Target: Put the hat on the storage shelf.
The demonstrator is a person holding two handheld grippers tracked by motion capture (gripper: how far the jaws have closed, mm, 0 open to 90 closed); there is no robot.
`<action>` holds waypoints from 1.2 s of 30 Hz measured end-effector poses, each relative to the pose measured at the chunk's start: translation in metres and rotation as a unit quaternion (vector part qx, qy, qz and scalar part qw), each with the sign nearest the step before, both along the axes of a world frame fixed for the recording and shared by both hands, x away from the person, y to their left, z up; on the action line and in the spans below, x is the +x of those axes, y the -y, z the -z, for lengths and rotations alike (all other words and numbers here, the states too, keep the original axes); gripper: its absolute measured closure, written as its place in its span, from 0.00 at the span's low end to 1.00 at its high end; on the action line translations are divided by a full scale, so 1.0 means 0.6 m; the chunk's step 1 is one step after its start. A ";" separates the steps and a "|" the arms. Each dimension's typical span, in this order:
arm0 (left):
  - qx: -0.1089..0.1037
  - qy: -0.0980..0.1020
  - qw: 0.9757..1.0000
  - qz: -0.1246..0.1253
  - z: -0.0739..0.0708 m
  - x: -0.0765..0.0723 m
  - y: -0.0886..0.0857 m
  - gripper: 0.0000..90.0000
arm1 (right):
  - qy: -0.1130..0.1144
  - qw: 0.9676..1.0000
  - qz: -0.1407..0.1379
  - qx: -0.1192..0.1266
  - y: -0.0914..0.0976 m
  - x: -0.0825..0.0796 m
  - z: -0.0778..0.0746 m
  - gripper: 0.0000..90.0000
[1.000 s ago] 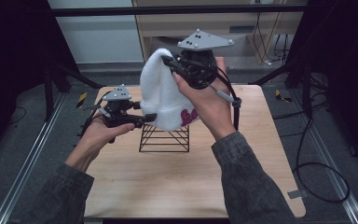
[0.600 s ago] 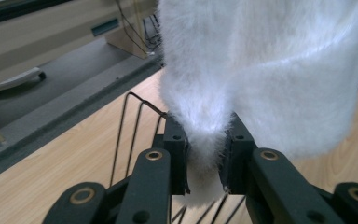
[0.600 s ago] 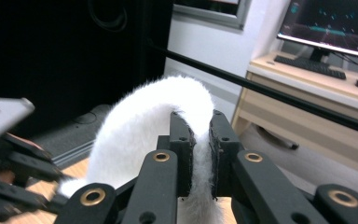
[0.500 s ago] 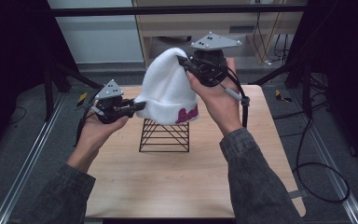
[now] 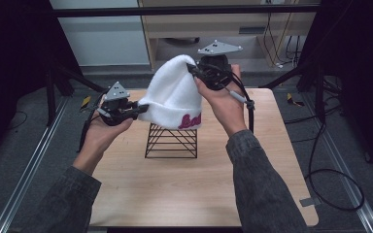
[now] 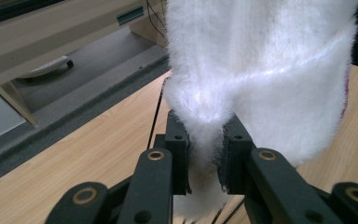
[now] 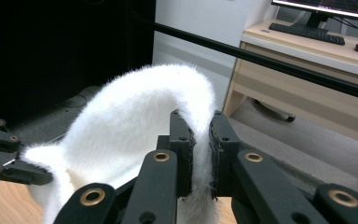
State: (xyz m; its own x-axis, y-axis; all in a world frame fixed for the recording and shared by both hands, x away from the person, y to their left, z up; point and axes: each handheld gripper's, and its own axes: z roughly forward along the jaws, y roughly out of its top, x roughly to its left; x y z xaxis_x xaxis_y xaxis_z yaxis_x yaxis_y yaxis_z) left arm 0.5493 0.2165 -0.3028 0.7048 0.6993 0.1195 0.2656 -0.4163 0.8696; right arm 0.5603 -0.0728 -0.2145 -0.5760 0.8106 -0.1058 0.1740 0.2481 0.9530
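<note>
A white fuzzy beanie (image 5: 174, 94) with pink lettering on its cuff hangs in the air above a black wire stand (image 5: 171, 141) in the high view. My left gripper (image 5: 135, 109) is shut on the cuff's left edge; its jaws pinch a fold of the white beanie (image 6: 261, 74) in the left gripper view. My right gripper (image 5: 193, 71) is shut on the crown at the upper right, where the fuzzy beanie (image 7: 135, 116) is squeezed between its jaws. The left gripper (image 7: 32, 175) also appears in the right gripper view at lower left.
The wire stand sits mid-table on a light wooden tabletop (image 5: 184, 189). Black frame legs and cables lie on the floor at both sides. A desk (image 7: 307, 60) with a keyboard stands beyond the table's far edge.
The beanie has turned from hanging sideways to crown-up. My left gripper has stayed on the cuff at left. My right gripper has shifted slightly right and up with the crown.
</note>
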 end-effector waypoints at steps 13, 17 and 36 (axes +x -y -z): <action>0.014 -0.002 1.000 -0.015 0.017 0.025 -0.001 0.85 | -0.009 1.000 0.002 0.009 0.000 0.016 0.025 0.92; 0.014 -0.003 1.000 -0.018 0.023 0.026 -0.005 0.85 | -0.010 1.000 -0.002 0.010 -0.002 0.013 0.028 0.92; 0.008 -0.017 0.999 -0.029 0.053 0.025 -0.030 0.85 | -0.019 0.999 -0.023 -0.014 -0.024 0.006 0.050 0.91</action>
